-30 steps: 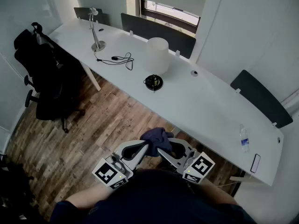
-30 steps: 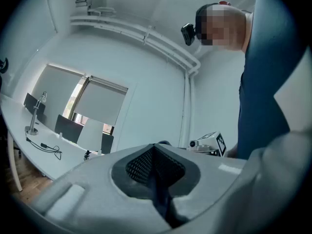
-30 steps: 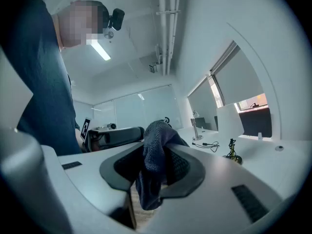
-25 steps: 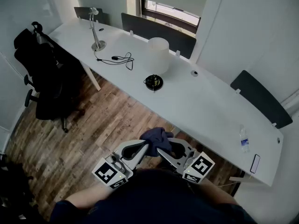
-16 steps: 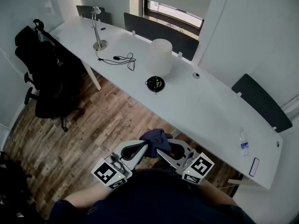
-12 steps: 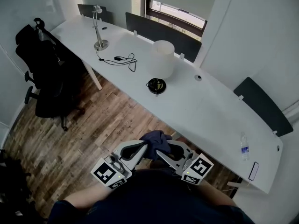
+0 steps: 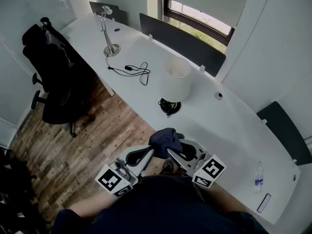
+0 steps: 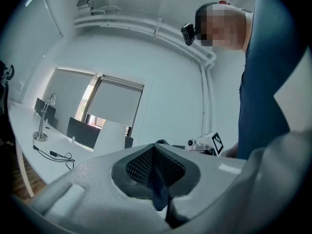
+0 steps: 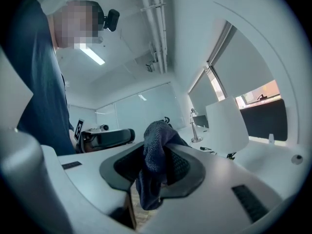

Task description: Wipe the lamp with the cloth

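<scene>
Our right gripper is clamped on the bunched cloth, and our left gripper pinches a thin edge of it. The cloth looks soft and limp, best kept bunched. The lamp stands well apart on the surface. Its shade seems light and tippable, so wipe gently.

The cloth is a dark, nubbly knit textile; the right tool is matt pale-grey plastic with dark ribbed pads. The table is smooth matt white, the lamp shade matt white, the floor grained wood planks.
</scene>
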Demonstrator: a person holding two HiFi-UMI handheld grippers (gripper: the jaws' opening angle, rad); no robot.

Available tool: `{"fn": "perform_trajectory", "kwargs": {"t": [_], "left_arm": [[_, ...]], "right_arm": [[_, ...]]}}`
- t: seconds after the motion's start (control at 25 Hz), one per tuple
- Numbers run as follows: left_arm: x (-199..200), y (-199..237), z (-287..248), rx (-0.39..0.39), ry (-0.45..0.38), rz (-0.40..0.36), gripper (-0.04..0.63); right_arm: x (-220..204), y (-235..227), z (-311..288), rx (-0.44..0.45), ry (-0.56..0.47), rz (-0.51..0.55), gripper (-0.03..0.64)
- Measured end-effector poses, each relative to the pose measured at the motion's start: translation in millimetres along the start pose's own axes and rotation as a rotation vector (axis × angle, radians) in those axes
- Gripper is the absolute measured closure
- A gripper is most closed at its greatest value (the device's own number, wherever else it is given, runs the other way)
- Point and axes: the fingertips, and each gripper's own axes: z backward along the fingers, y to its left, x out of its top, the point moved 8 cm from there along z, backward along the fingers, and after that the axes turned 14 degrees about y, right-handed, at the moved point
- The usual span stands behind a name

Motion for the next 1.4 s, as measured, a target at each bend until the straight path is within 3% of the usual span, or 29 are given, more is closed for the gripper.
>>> {"fn": "perform_trajectory", "kwargs": {"t": [0.24,0.56,0.76,0.96,1.4], "left_arm": [[20.7,31.8,-56.0,0.062,0.019,0.020,0.589],[30.9,62.1,-83.3,0.104,0.000,0.053,0.589],[27.1,79.1,-85.8,0.108,0.021,0.052,0.589],[43.8,88.1,-85.7,0.060,-0.017,0.028,0.589],[36.9,105.4,-80.4,0.095,0.054,0.038,0.589]], "right_arm": [[40.3,-84.5,-5.0,0.041,-0.021,0.028,0.500],[83.2,-147.4,-16.7,0.053,-0.054,0.054,0.500],[97.1,-155.2,-28.4,0.033,-0.069,0.082,0.500],[97.1,-160.3,-36.0,-0.009,-0.069,0.059,0.500],[56.0,-178.8,-50.2,-0.022,-0.026,-0.040,0.500]]}}
